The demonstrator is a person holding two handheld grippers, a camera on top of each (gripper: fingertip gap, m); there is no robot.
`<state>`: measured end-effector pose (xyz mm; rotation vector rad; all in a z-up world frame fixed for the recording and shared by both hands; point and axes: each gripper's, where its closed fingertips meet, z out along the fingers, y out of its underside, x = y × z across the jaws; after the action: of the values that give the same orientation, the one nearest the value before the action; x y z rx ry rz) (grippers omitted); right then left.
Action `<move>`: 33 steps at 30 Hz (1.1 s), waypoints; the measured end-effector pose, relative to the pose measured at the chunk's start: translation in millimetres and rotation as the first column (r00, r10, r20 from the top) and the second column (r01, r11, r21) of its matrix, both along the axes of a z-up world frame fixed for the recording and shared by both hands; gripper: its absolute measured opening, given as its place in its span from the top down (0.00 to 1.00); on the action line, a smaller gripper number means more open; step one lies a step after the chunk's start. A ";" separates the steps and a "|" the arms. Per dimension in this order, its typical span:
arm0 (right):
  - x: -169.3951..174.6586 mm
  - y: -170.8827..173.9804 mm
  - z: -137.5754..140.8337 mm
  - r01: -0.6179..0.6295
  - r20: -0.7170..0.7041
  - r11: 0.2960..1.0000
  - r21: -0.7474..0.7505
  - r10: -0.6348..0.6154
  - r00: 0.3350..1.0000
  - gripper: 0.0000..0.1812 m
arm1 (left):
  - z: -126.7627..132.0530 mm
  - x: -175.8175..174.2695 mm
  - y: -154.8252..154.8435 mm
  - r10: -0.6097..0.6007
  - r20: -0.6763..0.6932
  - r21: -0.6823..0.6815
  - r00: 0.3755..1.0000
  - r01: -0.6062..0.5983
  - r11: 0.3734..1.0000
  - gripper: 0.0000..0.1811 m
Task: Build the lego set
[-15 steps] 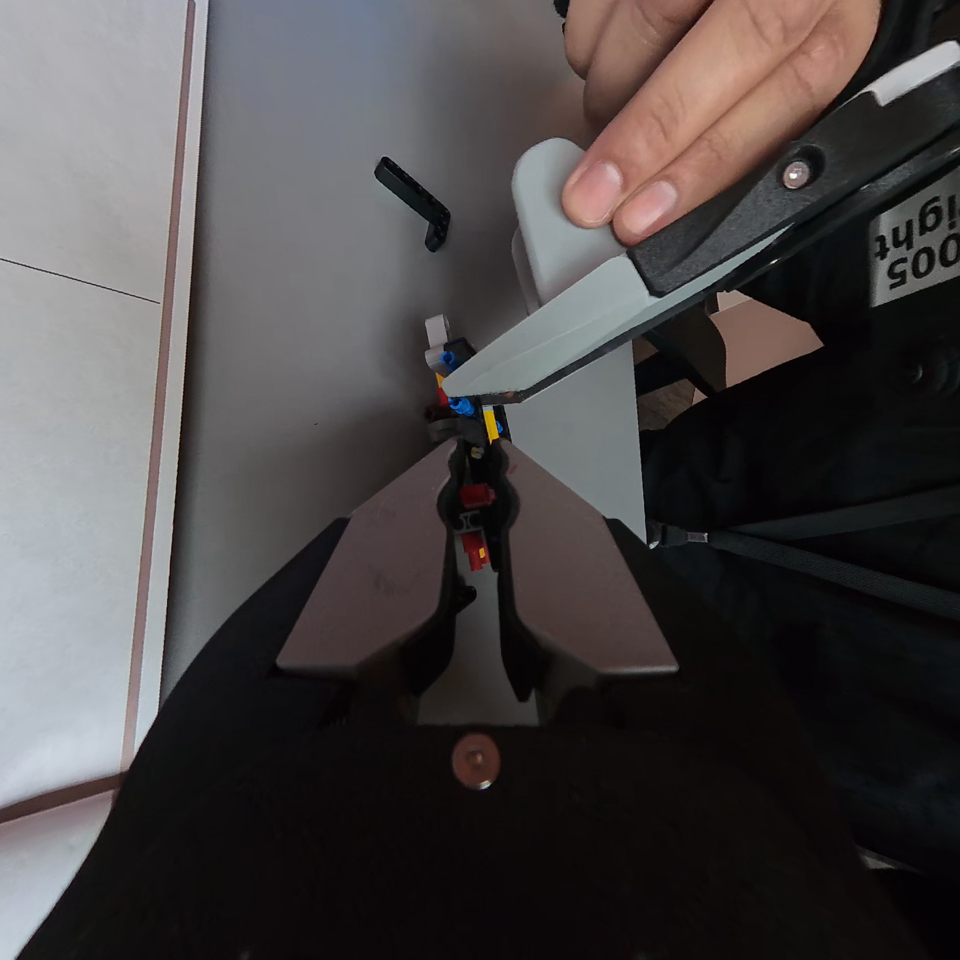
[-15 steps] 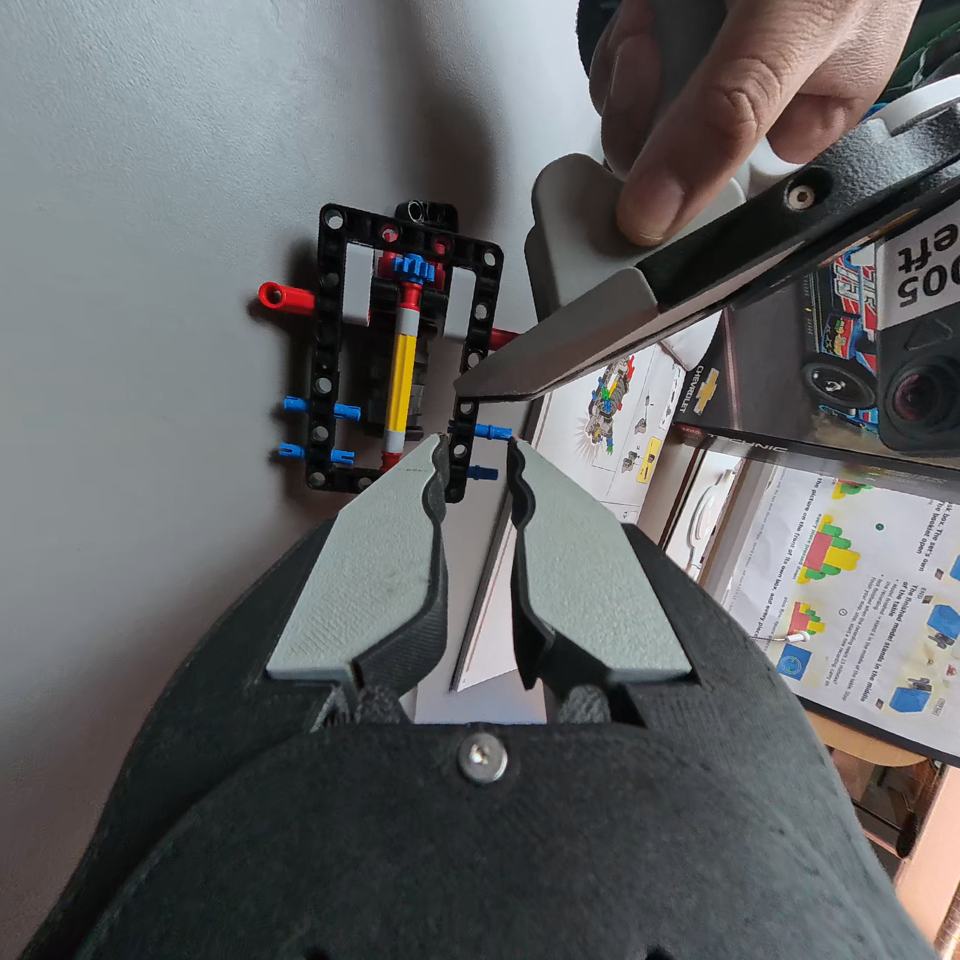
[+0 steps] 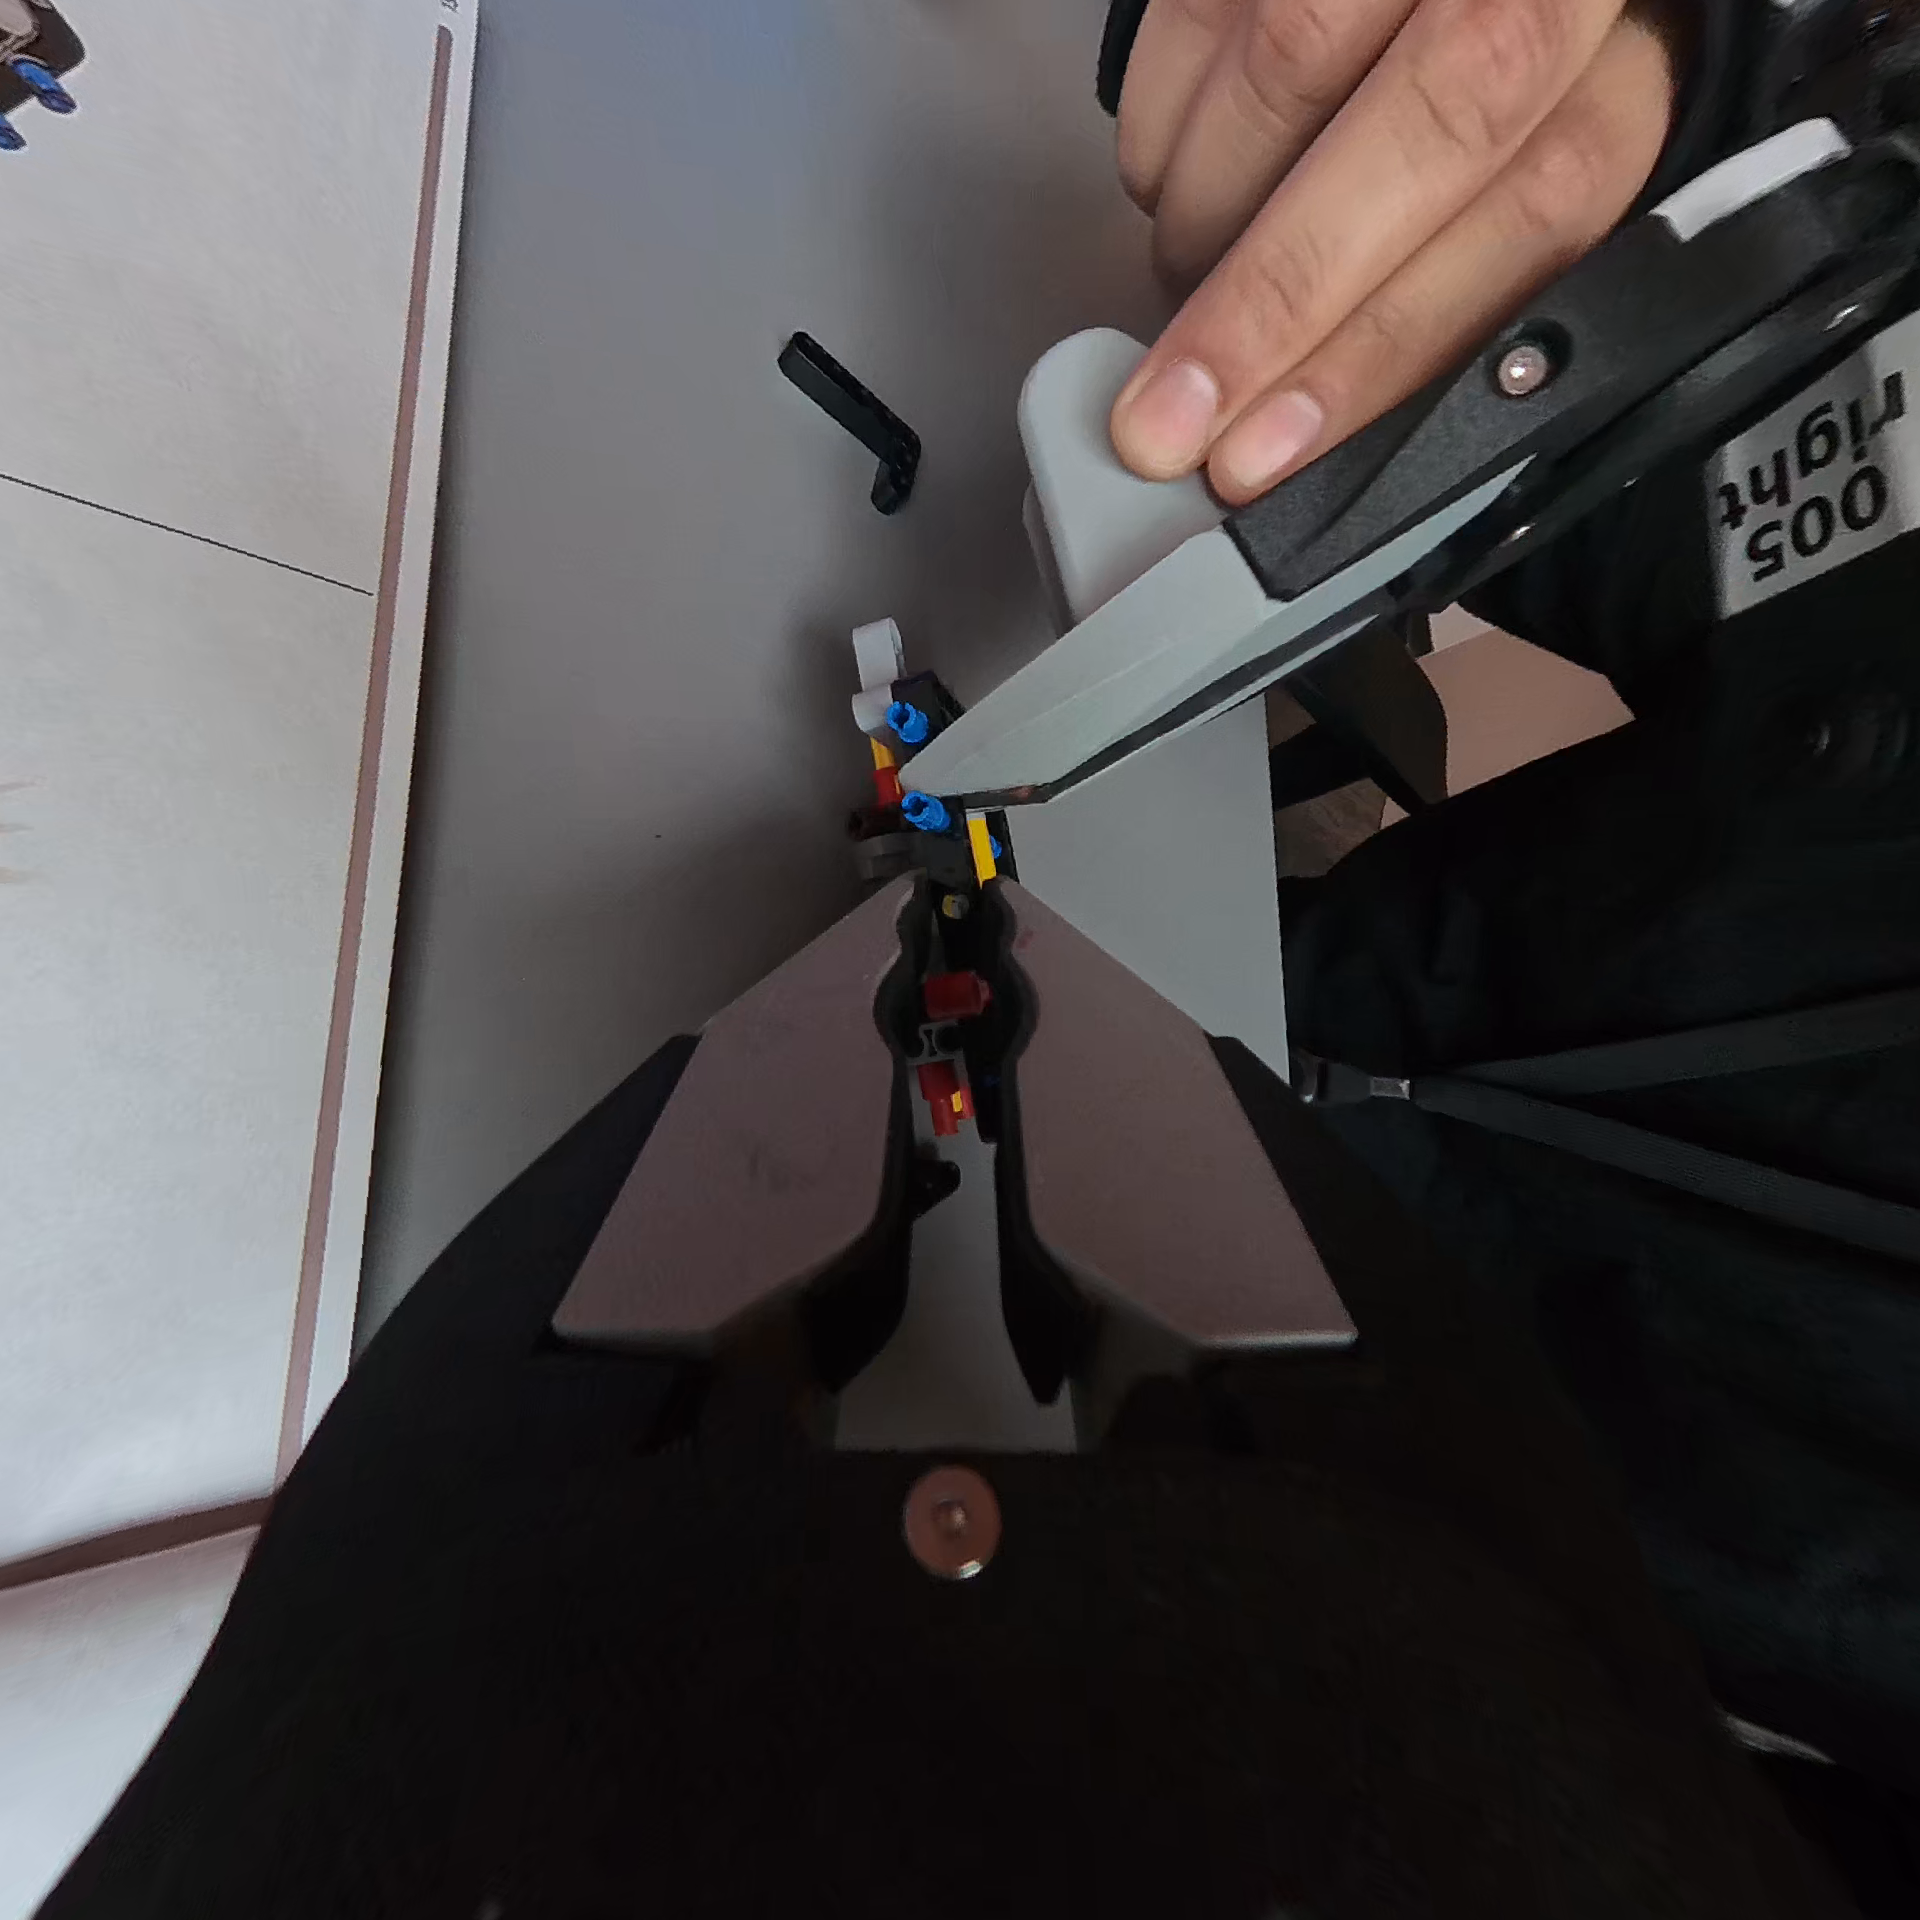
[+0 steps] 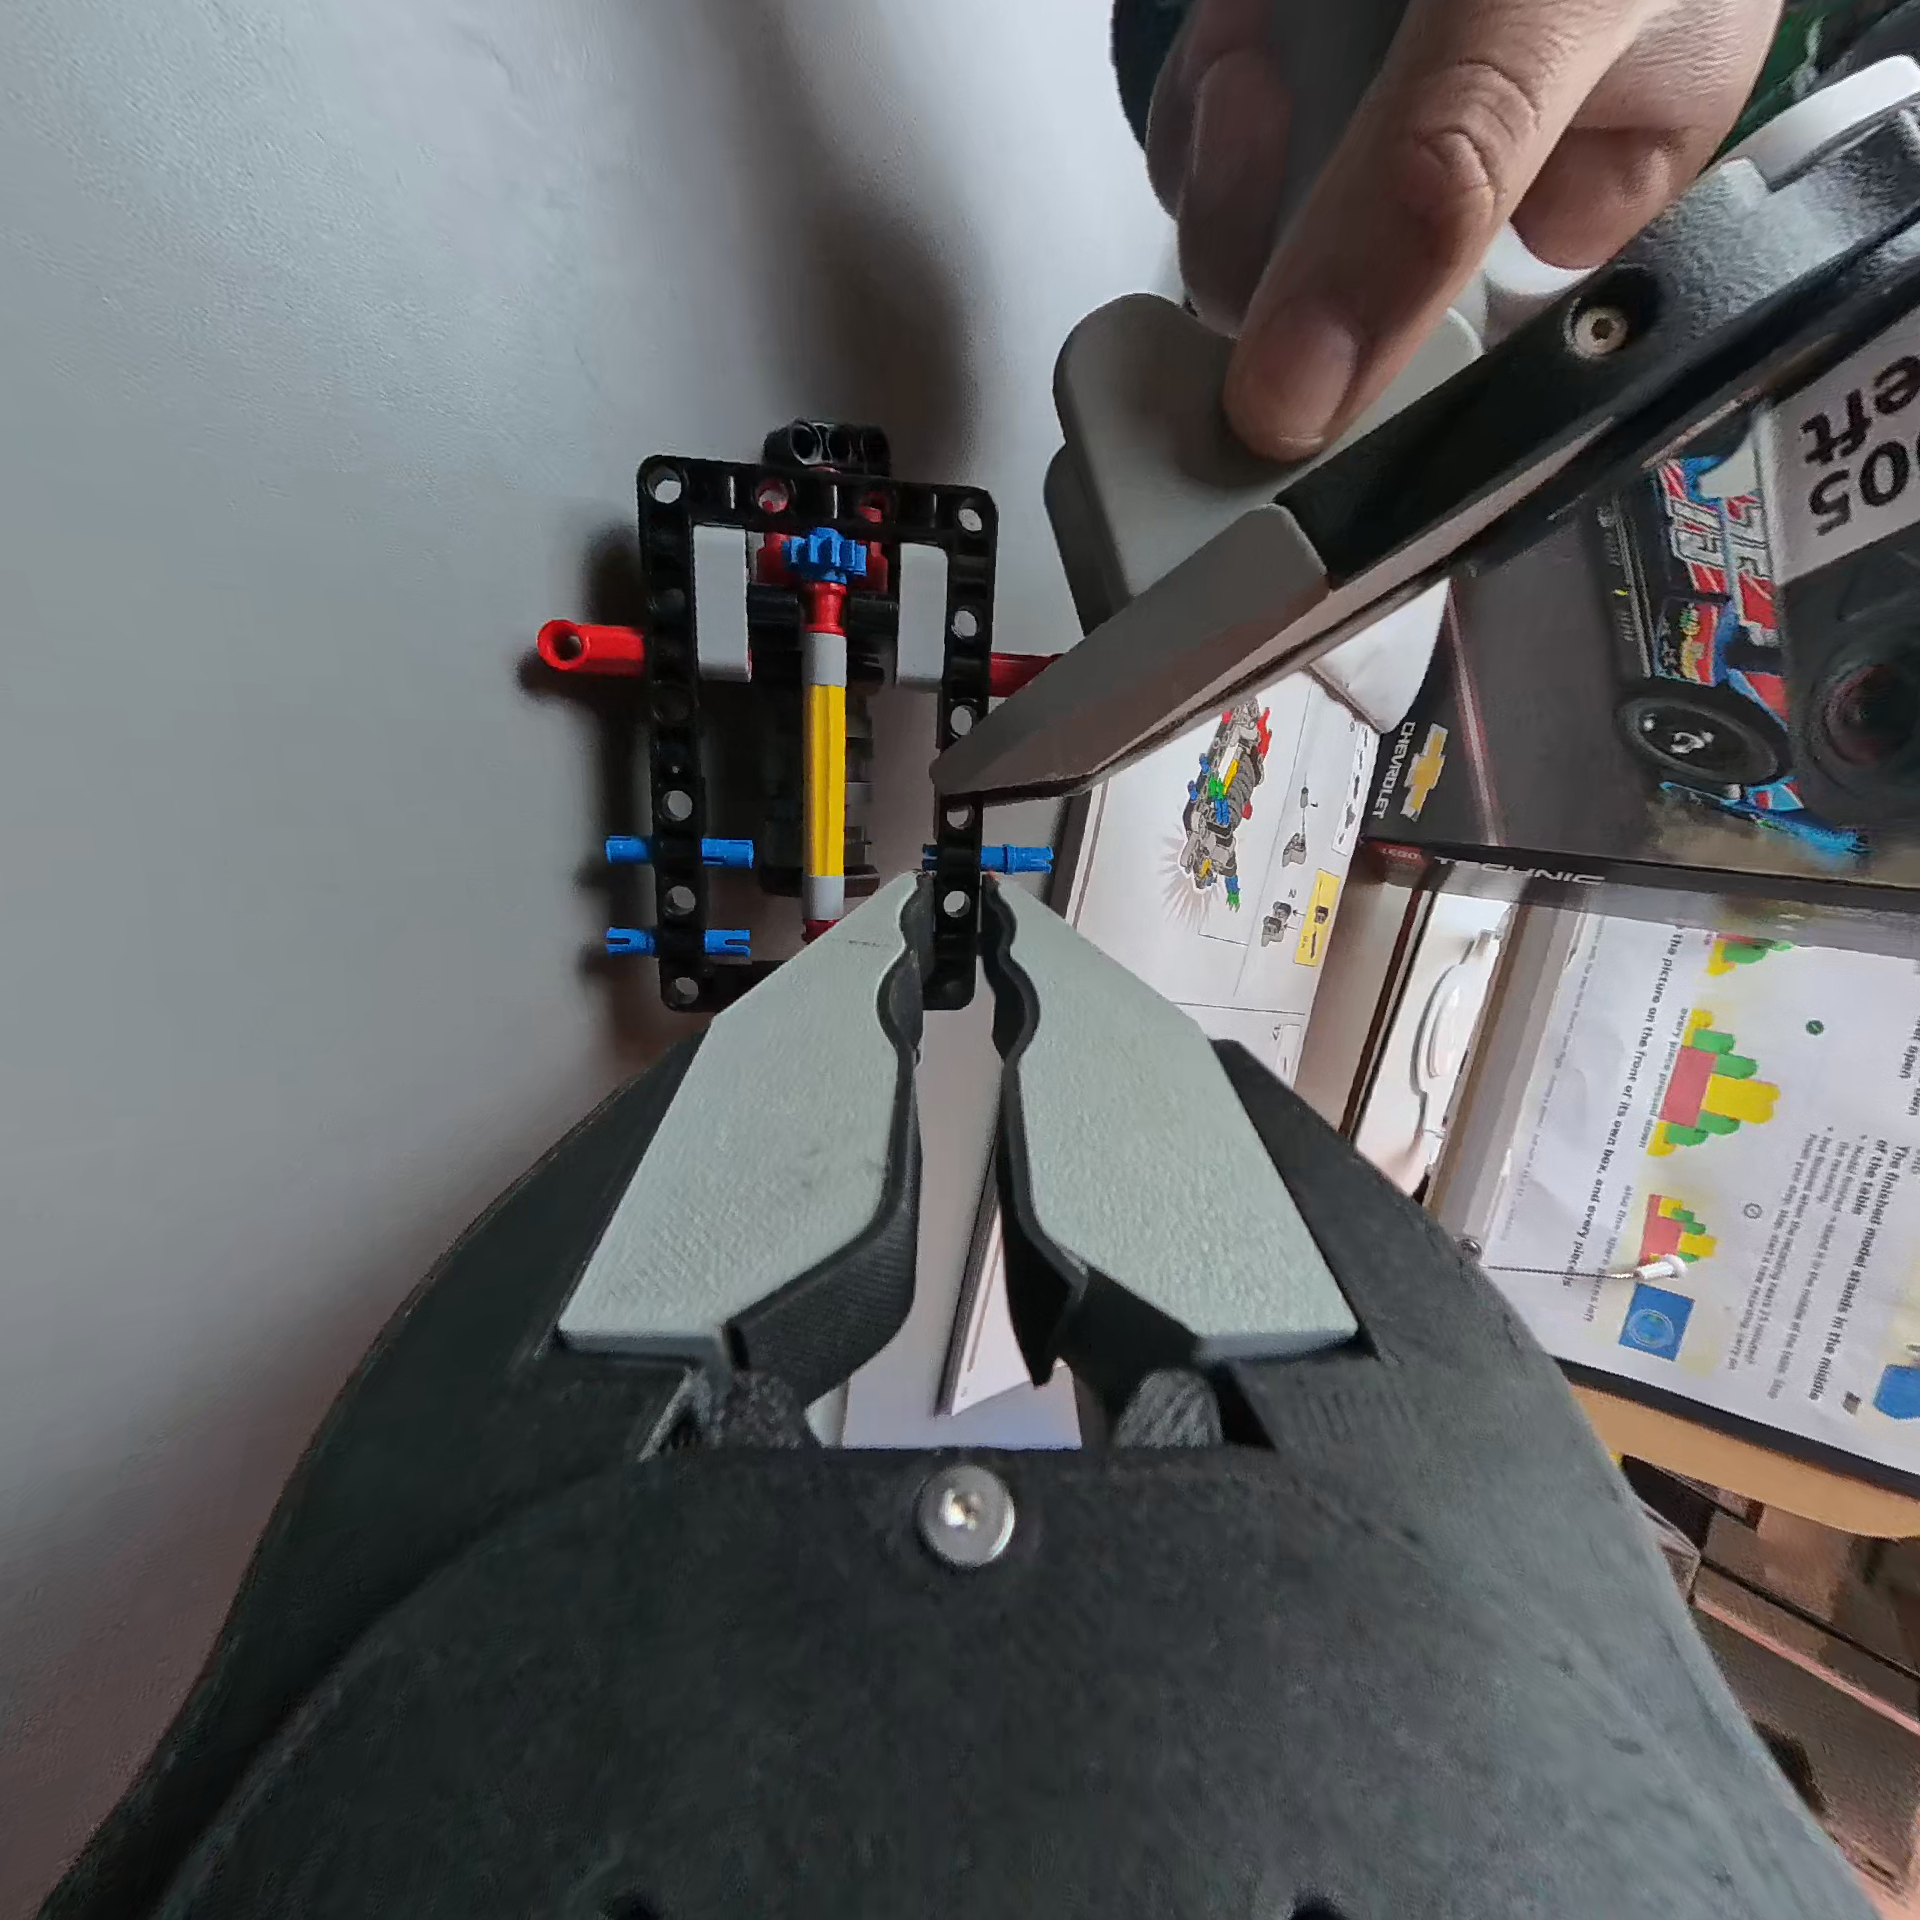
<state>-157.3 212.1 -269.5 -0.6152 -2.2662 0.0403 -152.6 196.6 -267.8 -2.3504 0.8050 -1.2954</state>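
The lego assembly (image 4: 670, 727) is a black rectangular frame with a yellow axle (image 4: 824, 748), a blue gear, red pins and blue pins. It is held up in front of the grey table. My right gripper (image 4: 951, 896) is shut on the frame's right beam near its lower end. My left gripper (image 4: 948, 787) comes in from the upper right and meets the same beam just above. In the left wrist view the assembly (image 3: 940, 842) is edge-on, and my left gripper (image 3: 956, 891) is shut on it. The right gripper (image 3: 928, 781) touches it from the right.
A loose black angled beam (image 3: 852, 421) lies on the grey table (image 3: 644, 623). An instruction booklet (image 3: 187, 779) lies at the left. In the right wrist view an open booklet (image 4: 1226, 862), the set's box (image 4: 1662, 644) and a printed sheet (image 4: 1714, 1143) lie to the right. A hand holds each gripper. My two grippers' fingertips are within a few centimetres of each other.
My right gripper's fingers have closed in on the frame's right beam. The lower right blue pin is now hidden behind them. The left gripper keeps its hold.
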 end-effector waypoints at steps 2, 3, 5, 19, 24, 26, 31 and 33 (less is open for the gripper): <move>-0.3 1.6 0.1 0.006 -0.019 1.000 0.007 -0.006 1.000 0.94 | -0.8 0.7 0.4 0.004 0.011 -0.012 1.000 -0.004 1.000 0.96; 0.3 2.2 -0.7 0.012 -0.016 1.000 0.005 -0.012 1.000 0.92 | -0.5 1.9 -0.9 -0.004 0.021 -0.019 1.000 0.004 1.000 0.96; 1.1 4.3 -1.0 0.031 -0.017 0.999 -0.008 -0.031 0.999 0.90 | -1.0 2.7 -0.8 -0.005 0.019 -0.016 1.000 0.005 1.000 0.96; 32.6 15.3 12.3 0.172 -0.095 0.654 -0.737 -0.353 0.931 0.76 | 4.5 -7.1 3.1 0.018 0.008 0.027 1.000 -0.018 0.999 0.97; 42.5 13.3 -10.8 0.259 -0.010 0.658 -0.707 -0.375 0.927 0.79 | 7.8 -10.5 8.4 0.096 0.053 0.045 0.994 -0.098 0.994 0.97; 43.5 -4.1 3.1 0.140 -0.151 0.778 -0.613 -0.289 0.945 0.82 | 5.4 -9.3 4.0 0.097 0.049 0.039 0.994 -0.099 0.994 0.96; 39.8 -28.0 -5.9 0.102 -0.200 0.921 -0.375 -0.188 0.962 0.78 | 1.6 -4.9 6.0 0.093 0.051 0.011 0.994 -0.094 0.996 0.96; 37.8 -30.0 -19.7 0.110 -0.161 0.955 -0.274 -0.158 0.974 0.78 | -0.5 -1.4 5.2 0.065 0.052 -0.009 0.997 -0.064 0.998 0.96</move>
<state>-119.5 182.1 -289.3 -0.8688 -2.0525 0.3232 -154.0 201.8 -268.3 -2.3176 0.7040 -1.3292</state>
